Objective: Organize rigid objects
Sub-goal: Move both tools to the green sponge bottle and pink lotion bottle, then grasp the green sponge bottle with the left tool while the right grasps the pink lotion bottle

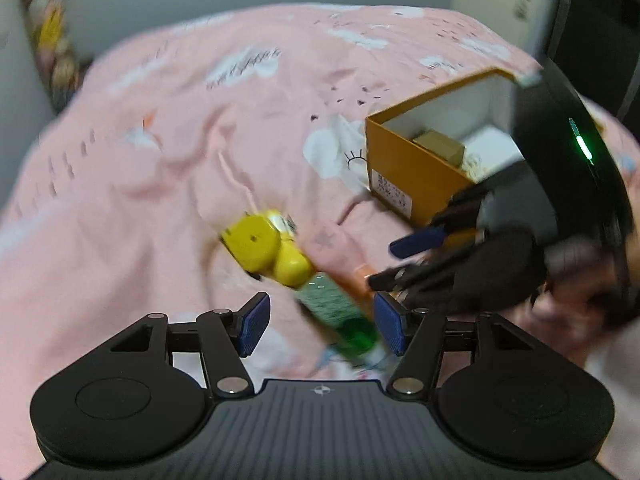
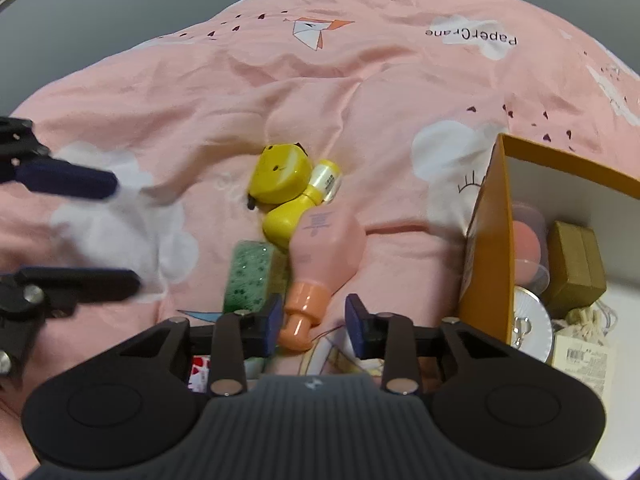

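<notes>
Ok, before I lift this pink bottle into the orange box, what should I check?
1. Peach cap of the pink plastic bottle between the right gripper jaws: ok.
2. Both pads pressing the cap: not ok, gap on one side.
3. Left gripper clear of the bottle: ok.
4. Yellow character-shaped bottle clear of the pink one: not ok, touching.
5. Room in the open orange cardboard box: cannot tell.

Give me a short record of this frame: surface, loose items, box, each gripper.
surface: pink bedcover
loose items: yellow toy, green item, pink bottle, clustered together
box: orange box, open, things inside
left gripper: open, over the green item
right gripper: open, bottle's orange cap between pads, one pad clear
</notes>
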The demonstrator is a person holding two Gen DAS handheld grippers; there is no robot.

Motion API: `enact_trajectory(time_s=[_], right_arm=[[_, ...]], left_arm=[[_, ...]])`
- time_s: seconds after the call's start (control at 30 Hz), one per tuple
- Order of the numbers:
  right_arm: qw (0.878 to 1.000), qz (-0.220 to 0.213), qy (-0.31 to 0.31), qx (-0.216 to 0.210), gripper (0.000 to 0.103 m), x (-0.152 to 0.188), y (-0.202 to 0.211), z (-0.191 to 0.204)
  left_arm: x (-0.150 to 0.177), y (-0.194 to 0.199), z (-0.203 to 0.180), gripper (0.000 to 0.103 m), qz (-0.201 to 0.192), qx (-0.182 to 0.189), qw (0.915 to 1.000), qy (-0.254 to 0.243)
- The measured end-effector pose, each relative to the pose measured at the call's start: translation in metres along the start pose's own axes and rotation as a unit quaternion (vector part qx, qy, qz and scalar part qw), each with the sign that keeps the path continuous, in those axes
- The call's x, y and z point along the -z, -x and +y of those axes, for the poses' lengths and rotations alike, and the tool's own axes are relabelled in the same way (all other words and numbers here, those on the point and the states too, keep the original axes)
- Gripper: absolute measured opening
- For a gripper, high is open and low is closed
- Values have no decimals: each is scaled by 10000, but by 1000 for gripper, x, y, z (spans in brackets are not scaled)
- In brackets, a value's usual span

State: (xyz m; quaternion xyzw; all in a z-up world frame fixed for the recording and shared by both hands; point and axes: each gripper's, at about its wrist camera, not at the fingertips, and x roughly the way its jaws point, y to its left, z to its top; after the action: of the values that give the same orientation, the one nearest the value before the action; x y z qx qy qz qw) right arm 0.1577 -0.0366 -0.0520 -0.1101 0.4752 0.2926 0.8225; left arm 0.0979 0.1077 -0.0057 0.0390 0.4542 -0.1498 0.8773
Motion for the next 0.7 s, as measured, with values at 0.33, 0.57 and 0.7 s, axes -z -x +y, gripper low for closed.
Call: enact_trajectory(time_s=[0.33, 0.57, 0.7], right_arm=[[9980, -222, 575, 150, 32, 7, -10, 6], [9961, -269, 827, 144, 36, 11, -13, 8], [9951, -304, 926, 172, 41, 13, -14, 10]], left_arm=[[-1, -46, 23, 66, 552, 220, 9746, 2158], [0, -79, 27, 58, 920, -122, 9607, 2617], [6, -90, 26, 44, 1022, -36, 9550, 2784]])
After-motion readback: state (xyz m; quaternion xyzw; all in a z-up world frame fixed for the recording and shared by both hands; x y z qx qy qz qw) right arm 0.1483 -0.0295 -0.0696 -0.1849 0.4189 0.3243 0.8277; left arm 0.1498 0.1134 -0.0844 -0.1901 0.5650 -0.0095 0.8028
